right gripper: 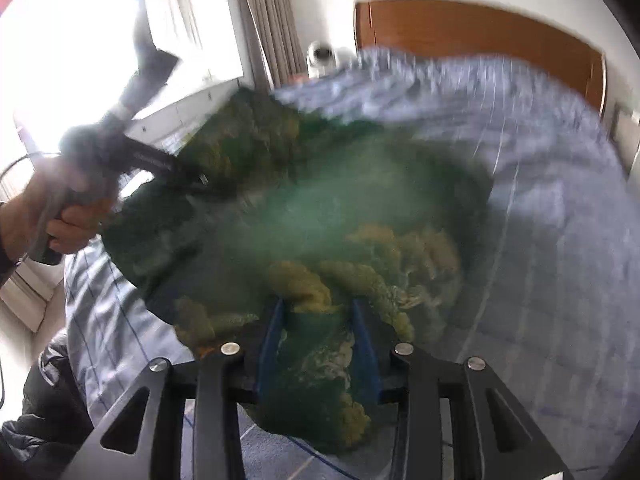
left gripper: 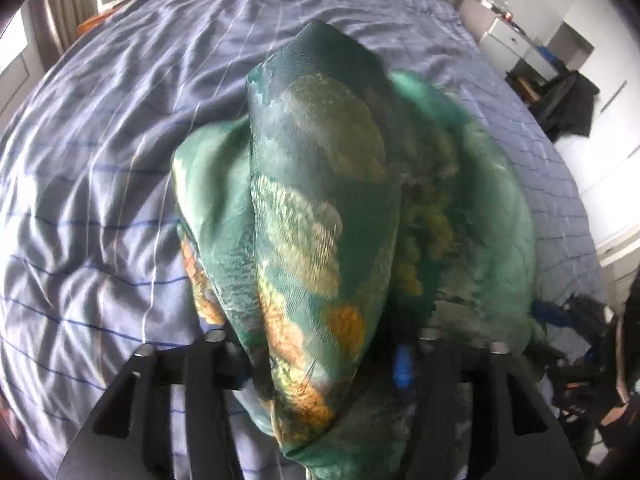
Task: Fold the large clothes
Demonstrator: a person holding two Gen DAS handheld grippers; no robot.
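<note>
Green garment [left gripper: 320, 208] drapes over the left gripper [left gripper: 320, 360], hiding its fingers.

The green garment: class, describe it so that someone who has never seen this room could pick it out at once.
Start at the bed with its pale blue lined cover. Above the cover hangs the green garment, pinched by the left hand-held gripper and the right hand-held gripper. It alone is dark green with yellow-orange blotches; the bedding is plain blue.
</note>
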